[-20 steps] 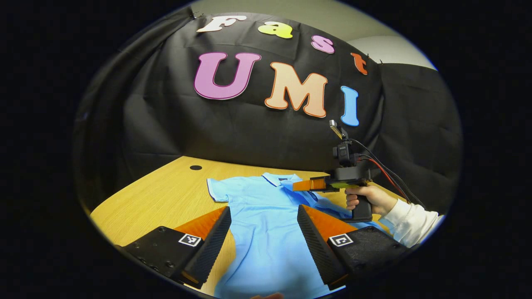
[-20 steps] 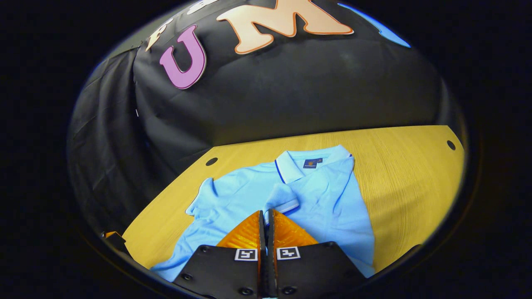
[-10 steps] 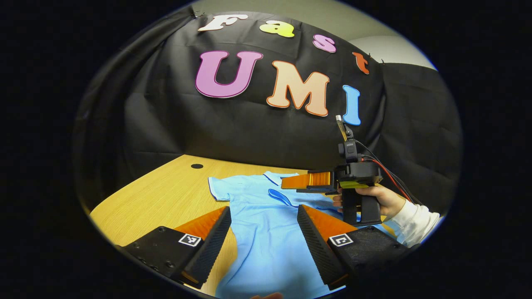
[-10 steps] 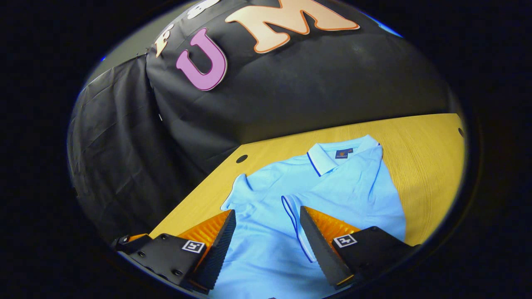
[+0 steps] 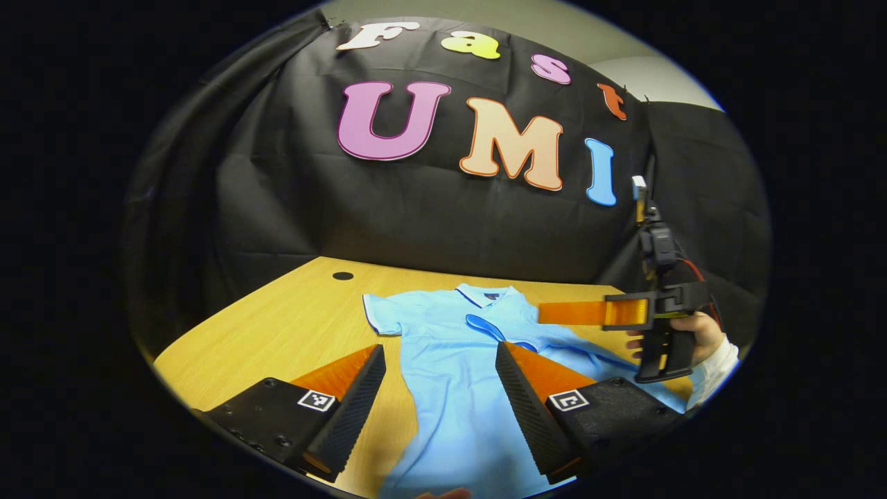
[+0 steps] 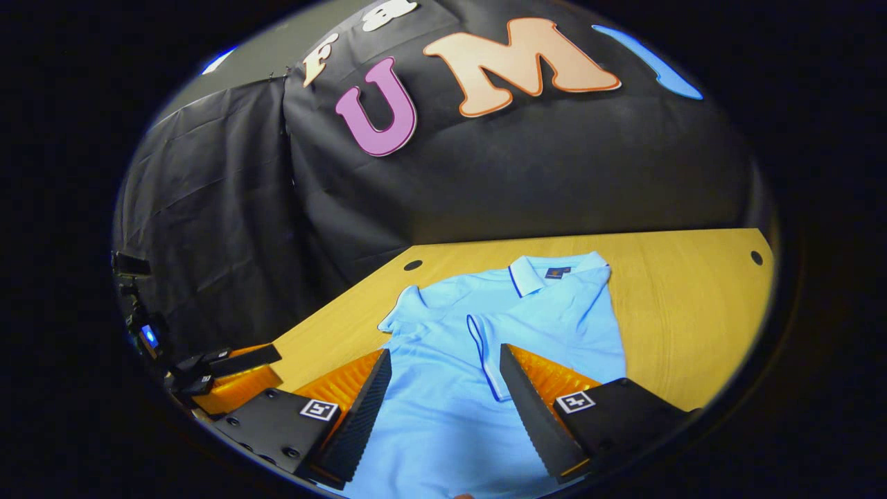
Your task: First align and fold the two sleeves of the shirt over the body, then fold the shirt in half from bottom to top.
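Lying flat on the wooden desk [image 6: 693, 305], the light-blue shirt [image 6: 443, 388] had its collar [image 6: 547, 272] toward twelve o'clock in the right gripper view. One sleeve [image 6: 485, 346] lay folded over the body (its dark-trimmed cuff ran down the chest), while the other sleeve [image 6: 405, 313] spread out at ten o'clock. The right gripper [image 6: 445, 398] hung above the shirt with its fingers apart, holding nothing. The left gripper [image 5: 440, 395] likewise had its fingers spread over the lower body. In the left gripper view, a hand [image 5: 696, 333] held the right gripper at three o'clock.
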Demonstrator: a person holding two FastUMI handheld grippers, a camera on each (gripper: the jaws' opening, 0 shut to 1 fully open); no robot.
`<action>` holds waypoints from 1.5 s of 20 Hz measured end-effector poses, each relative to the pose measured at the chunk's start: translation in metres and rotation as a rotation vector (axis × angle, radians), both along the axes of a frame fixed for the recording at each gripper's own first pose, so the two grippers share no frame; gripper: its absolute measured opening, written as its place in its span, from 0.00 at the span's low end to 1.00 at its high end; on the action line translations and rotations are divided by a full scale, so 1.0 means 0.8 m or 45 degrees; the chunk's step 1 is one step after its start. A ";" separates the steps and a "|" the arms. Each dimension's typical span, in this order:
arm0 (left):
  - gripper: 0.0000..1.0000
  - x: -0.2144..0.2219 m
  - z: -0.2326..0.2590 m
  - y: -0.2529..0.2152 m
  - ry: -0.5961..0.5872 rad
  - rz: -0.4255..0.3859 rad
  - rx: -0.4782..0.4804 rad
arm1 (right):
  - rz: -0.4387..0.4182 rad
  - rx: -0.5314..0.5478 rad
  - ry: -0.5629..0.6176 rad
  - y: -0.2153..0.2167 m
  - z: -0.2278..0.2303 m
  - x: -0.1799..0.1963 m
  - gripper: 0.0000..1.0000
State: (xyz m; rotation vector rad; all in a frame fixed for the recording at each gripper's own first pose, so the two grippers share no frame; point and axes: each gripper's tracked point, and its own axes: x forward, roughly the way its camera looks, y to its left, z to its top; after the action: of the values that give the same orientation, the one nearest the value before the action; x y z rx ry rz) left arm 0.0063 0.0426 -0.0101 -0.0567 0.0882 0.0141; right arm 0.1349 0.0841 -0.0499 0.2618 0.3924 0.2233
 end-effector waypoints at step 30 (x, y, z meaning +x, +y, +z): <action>0.94 0.262 -0.090 0.134 0.529 0.074 -0.139 | -0.316 -0.047 -0.182 -0.158 0.003 -0.148 0.98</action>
State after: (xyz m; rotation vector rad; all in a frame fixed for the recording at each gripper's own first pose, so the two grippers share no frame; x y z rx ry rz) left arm 0.2156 0.1496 -0.0819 -0.1651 0.5029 0.0793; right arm 0.0167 -0.0423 -0.0475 0.2540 0.2192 -0.0095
